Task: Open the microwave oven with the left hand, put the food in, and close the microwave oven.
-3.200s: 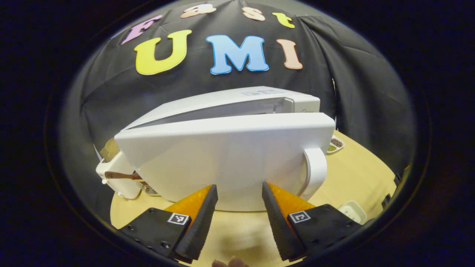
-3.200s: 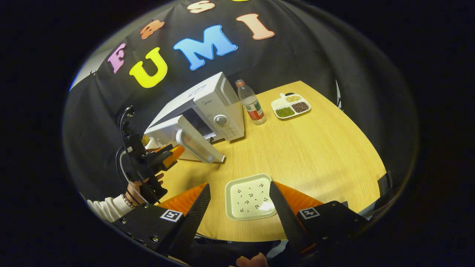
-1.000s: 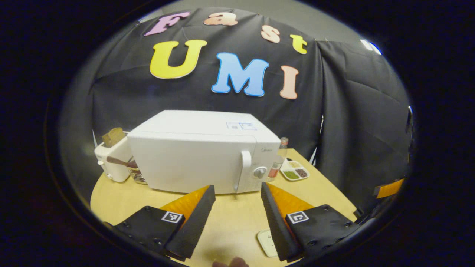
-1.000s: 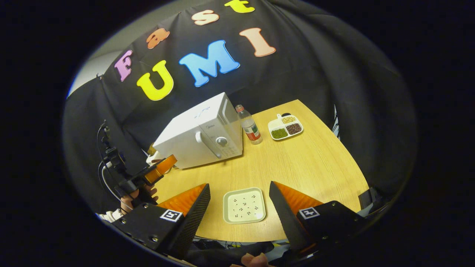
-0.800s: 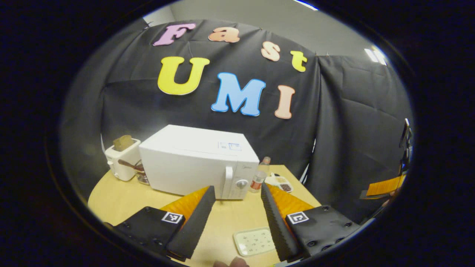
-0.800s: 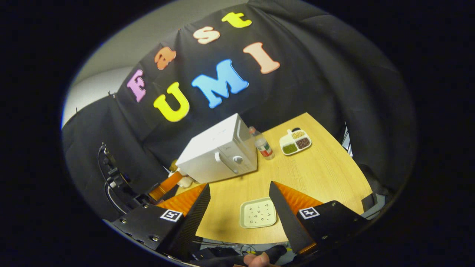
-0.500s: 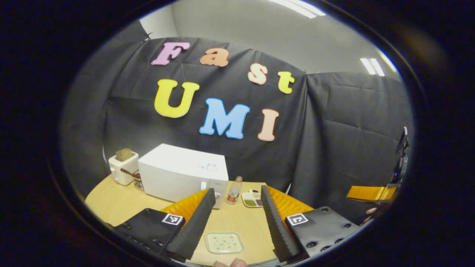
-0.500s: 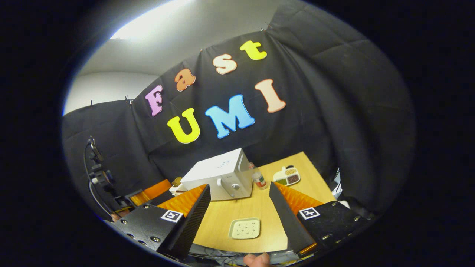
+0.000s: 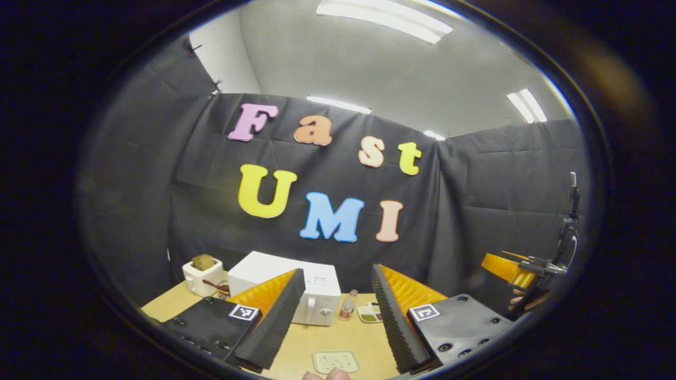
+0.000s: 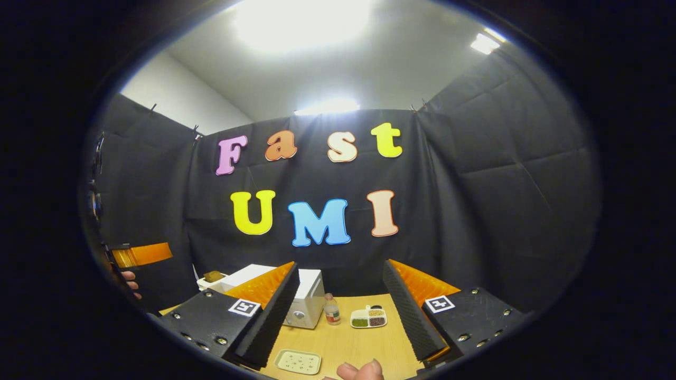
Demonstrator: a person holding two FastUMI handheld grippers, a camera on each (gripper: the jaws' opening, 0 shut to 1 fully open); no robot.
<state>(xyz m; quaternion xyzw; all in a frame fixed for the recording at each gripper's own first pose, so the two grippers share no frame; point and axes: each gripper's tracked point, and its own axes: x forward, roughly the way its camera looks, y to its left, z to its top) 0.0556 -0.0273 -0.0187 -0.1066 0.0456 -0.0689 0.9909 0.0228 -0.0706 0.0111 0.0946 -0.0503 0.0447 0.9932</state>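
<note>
The white microwave (image 9: 319, 287) stands far off on the wooden table (image 9: 343, 338) with its door closed and its handle facing me; it also shows as the microwave (image 10: 309, 295). A pale square plate (image 9: 336, 361) with small dark marks lies near the table's front edge, seen too as the plate (image 10: 298, 361). My left gripper (image 9: 336, 270) is open, held high and well back from the table, with nothing between its fingers. My right gripper (image 10: 340, 264) is open and empty as well, also raised and far back.
A white toaster (image 9: 202, 274) stands left of the microwave. A small bottle (image 9: 347, 306) and a divided dish of beans (image 10: 368, 316) stand to its right. The other gripper (image 9: 507, 266) and a hand (image 9: 523, 302) are at the far right; a hand (image 10: 129, 282) is at the far left.
The microwave door, ajar at first, is now closed. Both grippers have drawn far back and tipped upward, so the table has shrunk and the ceiling shows. Plate unmoved.
</note>
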